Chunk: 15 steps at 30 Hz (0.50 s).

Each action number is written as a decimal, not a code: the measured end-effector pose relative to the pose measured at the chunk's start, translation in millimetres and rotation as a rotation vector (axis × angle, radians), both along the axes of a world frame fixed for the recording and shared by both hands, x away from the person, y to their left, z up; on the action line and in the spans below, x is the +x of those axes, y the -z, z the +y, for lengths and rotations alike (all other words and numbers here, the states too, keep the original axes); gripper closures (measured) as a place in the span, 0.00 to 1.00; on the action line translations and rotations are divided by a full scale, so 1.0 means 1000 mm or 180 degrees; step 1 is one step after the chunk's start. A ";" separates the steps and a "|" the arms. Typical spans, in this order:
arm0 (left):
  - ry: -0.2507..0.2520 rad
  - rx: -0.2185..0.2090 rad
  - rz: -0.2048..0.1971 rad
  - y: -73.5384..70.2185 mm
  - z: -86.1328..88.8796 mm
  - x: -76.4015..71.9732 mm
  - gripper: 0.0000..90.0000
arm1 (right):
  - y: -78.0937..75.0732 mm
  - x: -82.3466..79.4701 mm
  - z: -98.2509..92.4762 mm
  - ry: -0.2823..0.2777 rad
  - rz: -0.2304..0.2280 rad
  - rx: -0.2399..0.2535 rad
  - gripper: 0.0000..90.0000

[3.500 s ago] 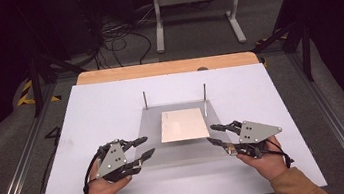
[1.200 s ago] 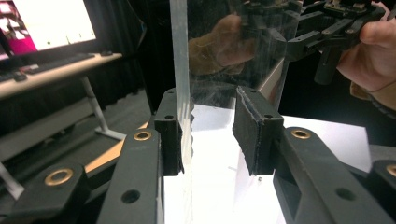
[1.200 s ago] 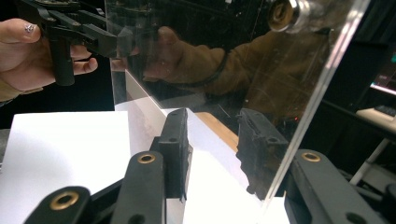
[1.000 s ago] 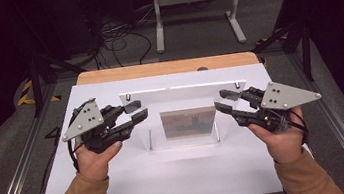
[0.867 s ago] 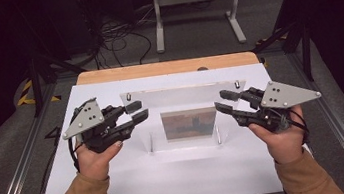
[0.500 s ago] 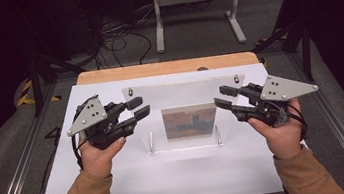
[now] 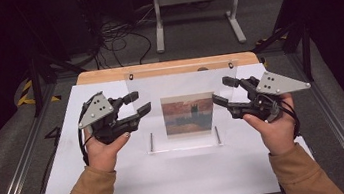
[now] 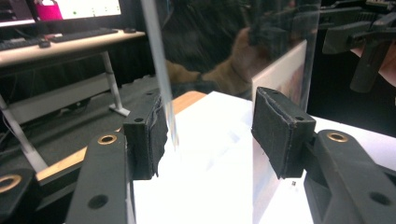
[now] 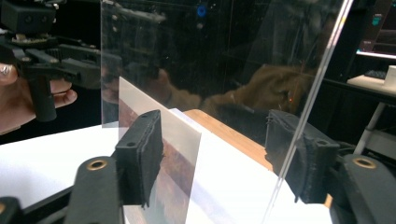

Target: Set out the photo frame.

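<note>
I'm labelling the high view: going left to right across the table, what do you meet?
Left tool → left steel pin → picture in the clear frame → right steel pin → right tool.

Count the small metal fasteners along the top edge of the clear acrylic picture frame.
2: one small metal fastener near the top left corner of the clear acrylic picture frame, and another near its top right corner. Others may be hidden from the high view.

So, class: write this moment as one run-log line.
frame: clear picture frame upright on table | left gripper: just opened, frame edge between fingers | right gripper: just opened
</note>
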<state>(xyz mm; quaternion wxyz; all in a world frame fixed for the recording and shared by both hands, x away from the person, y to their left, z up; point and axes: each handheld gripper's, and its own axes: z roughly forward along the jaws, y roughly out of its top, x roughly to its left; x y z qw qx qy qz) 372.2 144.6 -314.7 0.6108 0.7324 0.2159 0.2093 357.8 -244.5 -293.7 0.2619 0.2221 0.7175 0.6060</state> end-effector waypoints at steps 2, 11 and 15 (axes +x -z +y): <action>-0.0015 -0.0016 -0.0020 0.003 -0.002 0.002 0.49 | 0.002 0.003 -0.001 0.0011 0.0023 0.0012 0.38; -0.0086 -0.0027 0.0092 0.012 -0.002 0.011 0.43 | 0.009 0.011 -0.007 0.0080 0.0154 0.0084 0.34; -0.0107 -0.0040 0.0191 0.016 0.000 0.015 0.40 | 0.011 0.012 -0.010 0.0136 0.0184 0.0066 0.32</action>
